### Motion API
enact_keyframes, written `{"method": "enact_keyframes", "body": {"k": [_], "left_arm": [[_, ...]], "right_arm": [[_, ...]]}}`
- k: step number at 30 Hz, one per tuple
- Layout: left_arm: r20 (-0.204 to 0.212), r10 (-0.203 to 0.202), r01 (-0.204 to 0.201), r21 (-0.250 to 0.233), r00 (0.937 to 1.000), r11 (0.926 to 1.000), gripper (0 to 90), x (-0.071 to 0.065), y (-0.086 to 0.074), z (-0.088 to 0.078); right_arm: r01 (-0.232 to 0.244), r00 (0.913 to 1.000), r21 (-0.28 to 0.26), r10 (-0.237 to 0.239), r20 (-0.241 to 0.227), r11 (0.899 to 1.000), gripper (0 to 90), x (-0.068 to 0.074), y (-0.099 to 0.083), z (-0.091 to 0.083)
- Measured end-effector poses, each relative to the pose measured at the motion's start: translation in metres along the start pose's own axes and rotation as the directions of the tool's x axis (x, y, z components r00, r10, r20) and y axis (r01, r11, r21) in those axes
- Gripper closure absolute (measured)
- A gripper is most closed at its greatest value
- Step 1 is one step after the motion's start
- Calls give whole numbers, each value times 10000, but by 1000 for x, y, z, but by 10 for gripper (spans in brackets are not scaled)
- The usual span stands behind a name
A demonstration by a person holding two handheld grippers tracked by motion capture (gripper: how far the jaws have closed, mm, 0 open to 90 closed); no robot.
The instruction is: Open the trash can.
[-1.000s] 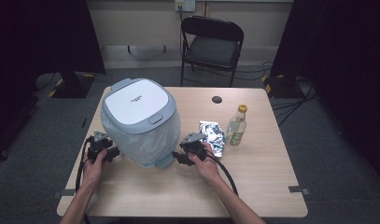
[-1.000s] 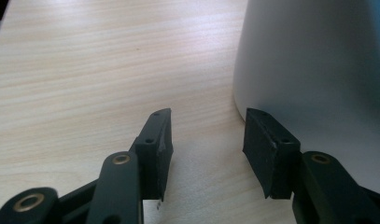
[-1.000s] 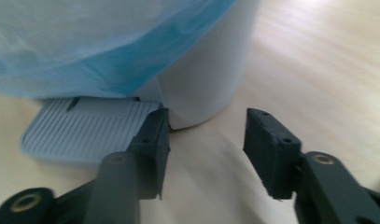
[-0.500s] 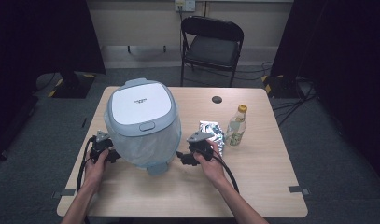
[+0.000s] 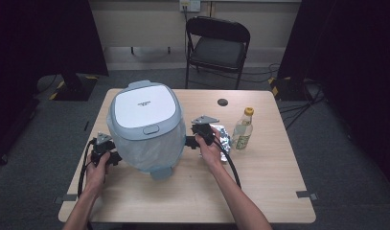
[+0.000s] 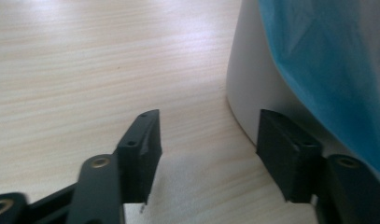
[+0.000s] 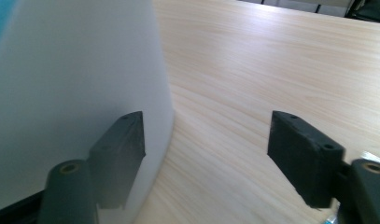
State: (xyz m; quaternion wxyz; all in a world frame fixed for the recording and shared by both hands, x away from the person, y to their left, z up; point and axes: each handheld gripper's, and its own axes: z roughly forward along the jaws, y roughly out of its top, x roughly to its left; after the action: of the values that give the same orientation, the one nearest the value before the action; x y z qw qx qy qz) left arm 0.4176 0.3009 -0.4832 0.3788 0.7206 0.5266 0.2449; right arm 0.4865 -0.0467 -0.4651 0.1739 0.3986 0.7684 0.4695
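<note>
A white pedal bin with a grey-rimmed lid stands on the wooden table, a pale blue bag drawn over its body. My left gripper sits low at the bin's left side. Its jaws have just been closing, and between them lies bare table. They stand open beside the white wall and the blue bag. My right gripper is at the bin's right side. Its jaws have just been opening and stand open, one next to the bin wall, with no grip on it.
A clear bottle with a yellow cap stands to the right of my right hand, a crumpled foil packet beside it. A small black cap lies farther back. A black folding chair stands behind the table.
My right hand has moved away from the person along the bin's side, and its jaws have widened. The bin's lid has shifted a little. The left hand has stayed put.
</note>
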Motion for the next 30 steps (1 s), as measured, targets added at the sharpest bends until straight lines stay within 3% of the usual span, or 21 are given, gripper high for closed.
{"method": "enact_keyframes", "body": {"k": [4, 6, 9, 12, 17, 21, 23, 26, 30], "left_arm": [[-154, 326, -325, 50, 9994, 9995, 471, -2, 5, 3], [-152, 462, -461, 75, 9988, 9989, 505, -2, 7, 4], [96, 359, -358, -118, 9993, 9993, 542, -4, 7, 8], [166, 389, -385, -235, 9991, 9990, 586, -8, 8, 12], [396, 723, -715, -221, 9966, 9972, 654, -12, 9, 13], [635, 801, -795, -123, 9948, 9968, 661, -13, 7, 9], [890, 851, -845, -103, 9924, 9964, 654, -14, 6, 7], [761, 1022, -1015, -133, 9918, 9947, 655, -18, 7, 7], [963, 1049, -1041, -136, 9898, 9945, 679, -20, 7, 7]], "right_arm": [[-205, 9992, -23, 204, -330, 9998, 423, 2, -1, 1], [-198, 9987, -78, 194, -481, 9998, 524, 4, -2, -1], [-162, 9994, -25, 161, -301, 9999, 621, 12, -3, -7], [-42, 9998, -27, 42, -179, 10000, 627, 16, -8, -16], [-256, 9989, -37, 254, -391, 9997, 634, 18, -18, -30], [19, 9992, 1, -19, -392, 10000, 636, 22, -22, -36], [391, 9988, 39, -390, -282, 9992, 622, 24, -23, -40], [381, 9986, 185, -374, -371, 9991, 624, 24, -24, -46], [478, 9979, 194, -469, -442, 9987, 628, 24, -27, -51]]}}
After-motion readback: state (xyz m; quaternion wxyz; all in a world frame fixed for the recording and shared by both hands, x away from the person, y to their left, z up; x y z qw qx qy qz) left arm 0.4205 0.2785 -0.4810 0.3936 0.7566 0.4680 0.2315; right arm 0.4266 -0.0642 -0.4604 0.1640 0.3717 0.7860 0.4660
